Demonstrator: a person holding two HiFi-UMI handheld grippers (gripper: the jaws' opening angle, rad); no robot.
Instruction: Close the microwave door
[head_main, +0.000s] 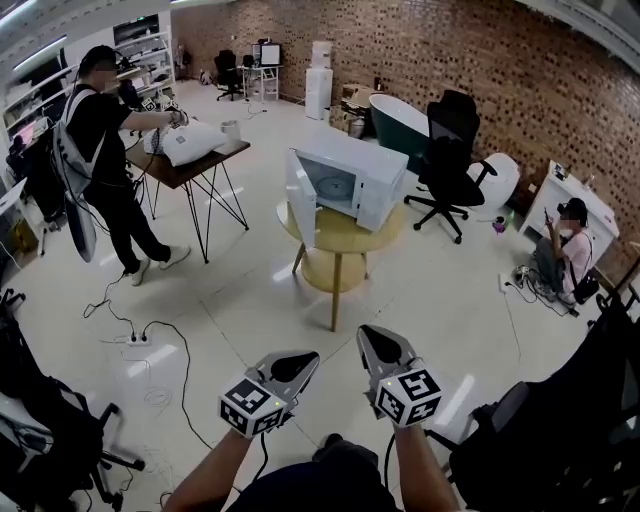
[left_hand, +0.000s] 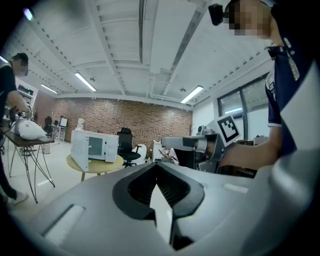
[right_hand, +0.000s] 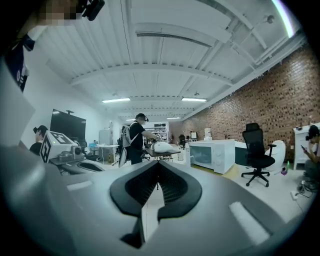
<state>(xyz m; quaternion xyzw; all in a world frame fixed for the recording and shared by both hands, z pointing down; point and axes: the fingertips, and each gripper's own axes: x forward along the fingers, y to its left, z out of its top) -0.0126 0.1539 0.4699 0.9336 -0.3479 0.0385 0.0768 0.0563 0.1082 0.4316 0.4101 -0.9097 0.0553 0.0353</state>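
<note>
The room reads as an open-plan office used as a lab. A microwave (head_main: 350, 180) sits on a round yellow table (head_main: 340, 243) in the middle of a pale, glossy floor. Behind it runs a brick wall (head_main: 500, 70), and a black office chair (head_main: 450, 150) stands to its right. To its left a person (head_main: 105, 150) works at a dark trestle table (head_main: 190, 170), with shelving (head_main: 140, 50) beyond. A power strip (head_main: 138, 340) with cables lies on the floor in front of it. Strip lights (left_hand: 85, 81) line the ceiling.

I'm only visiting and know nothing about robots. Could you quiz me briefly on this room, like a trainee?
1. True or false: the door of the white box-shaped microwave stands open.
2. The microwave stands on: A a round yellow table; B the floor; C a black office chair.
3. Fill in: both the left gripper and the right gripper have jaws ____, holding nothing.
Key: 1 true; 2 A; 3 shut.
</note>
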